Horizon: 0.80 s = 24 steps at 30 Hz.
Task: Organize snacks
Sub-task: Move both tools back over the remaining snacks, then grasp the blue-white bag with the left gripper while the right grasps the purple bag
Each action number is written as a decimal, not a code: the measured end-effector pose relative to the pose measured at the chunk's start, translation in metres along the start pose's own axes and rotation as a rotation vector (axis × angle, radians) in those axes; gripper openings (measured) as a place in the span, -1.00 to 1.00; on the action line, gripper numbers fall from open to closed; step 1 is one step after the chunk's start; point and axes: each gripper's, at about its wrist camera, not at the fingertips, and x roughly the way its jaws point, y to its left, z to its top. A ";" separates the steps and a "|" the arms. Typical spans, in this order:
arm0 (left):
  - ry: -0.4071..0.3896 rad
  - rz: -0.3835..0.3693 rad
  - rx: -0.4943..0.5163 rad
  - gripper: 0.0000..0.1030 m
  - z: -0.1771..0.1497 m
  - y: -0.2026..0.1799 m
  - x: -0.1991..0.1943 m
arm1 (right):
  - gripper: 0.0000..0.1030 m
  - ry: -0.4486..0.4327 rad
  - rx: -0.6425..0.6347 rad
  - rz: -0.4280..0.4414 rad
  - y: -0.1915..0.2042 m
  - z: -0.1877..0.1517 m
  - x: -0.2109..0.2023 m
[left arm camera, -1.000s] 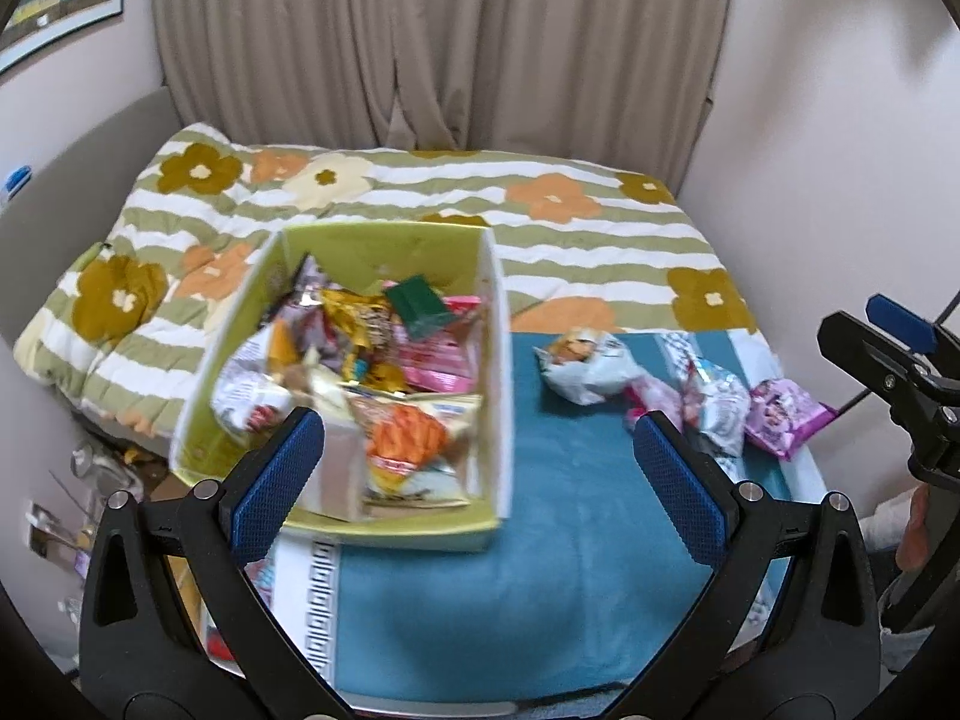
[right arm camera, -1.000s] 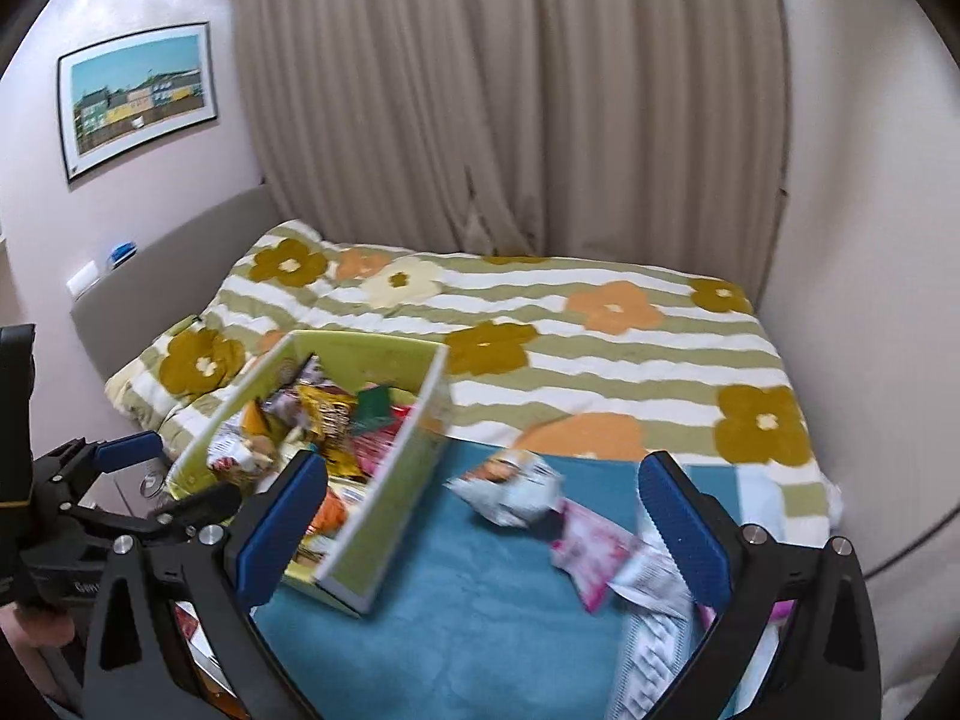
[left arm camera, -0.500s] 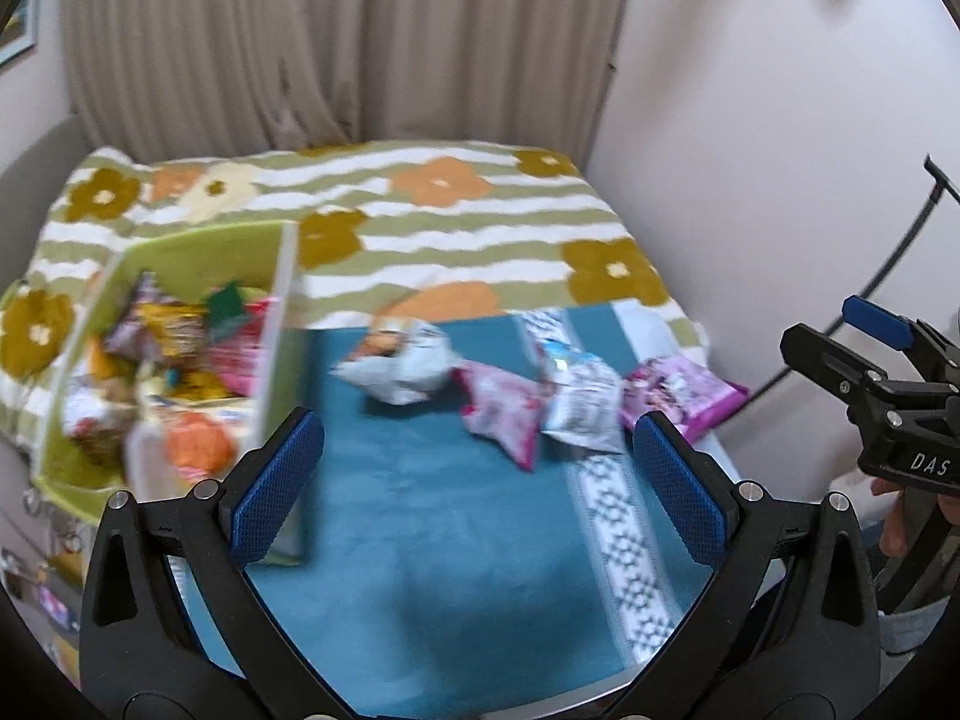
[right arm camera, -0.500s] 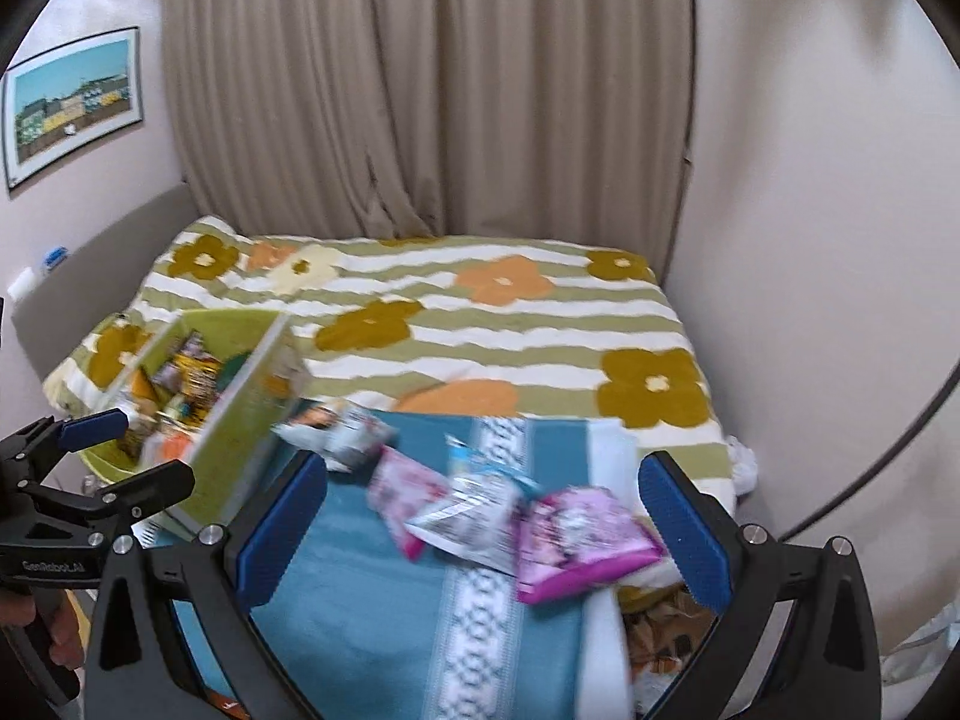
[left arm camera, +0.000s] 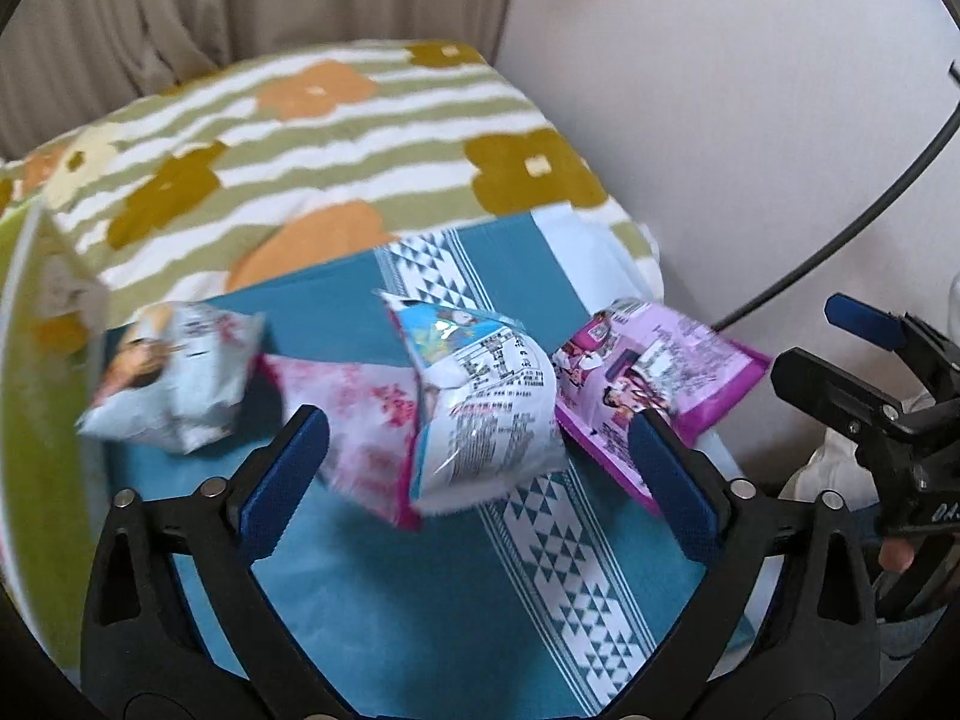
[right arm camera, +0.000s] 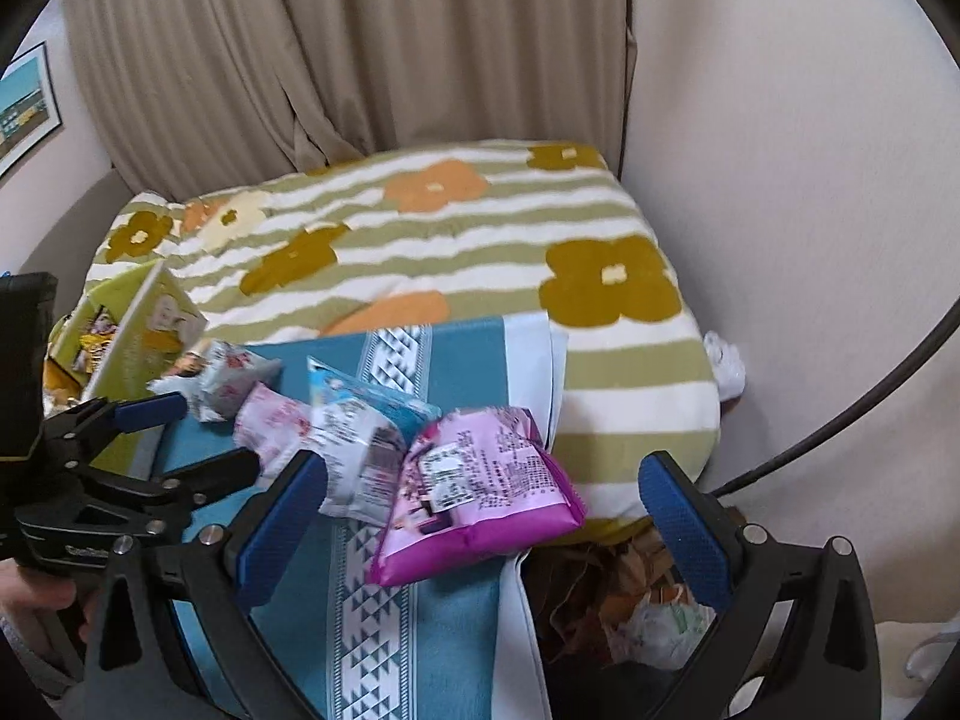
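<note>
Several snack bags lie on a blue cloth (left arm camera: 432, 588): a grey-white bag (left arm camera: 174, 372) at left, a pink-white bag (left arm camera: 360, 420), a blue-white bag (left arm camera: 486, 414) and a purple bag (left arm camera: 654, 372) at right. My left gripper (left arm camera: 480, 468) is open, its fingers either side of the pink-white and blue-white bags. My right gripper (right arm camera: 486, 522) is open and empty just before the purple bag (right arm camera: 480, 492). The green snack box (right arm camera: 129, 336) stands at the left, with several snacks inside.
The cloth (right arm camera: 432, 648) lies on a bed with a flowered striped blanket (right arm camera: 468, 240). A wall is close on the right, with a black cable (right arm camera: 870, 408) along it. Bags and clutter (right arm camera: 630, 600) sit on the floor beside the bed. Curtains hang behind.
Both grippers have swung right, away from the green box, and moved closer to the loose bags. The bags have not moved.
</note>
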 end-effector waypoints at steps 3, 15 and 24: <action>0.051 -0.006 0.018 0.88 0.005 -0.001 0.029 | 1.00 0.049 0.002 0.000 -0.006 0.001 0.025; 0.203 -0.039 0.070 0.16 0.007 -0.004 0.088 | 1.00 0.195 0.038 0.017 -0.013 -0.003 0.093; 0.206 -0.038 0.107 0.10 0.008 -0.006 0.086 | 1.00 0.254 0.110 0.077 -0.023 -0.008 0.111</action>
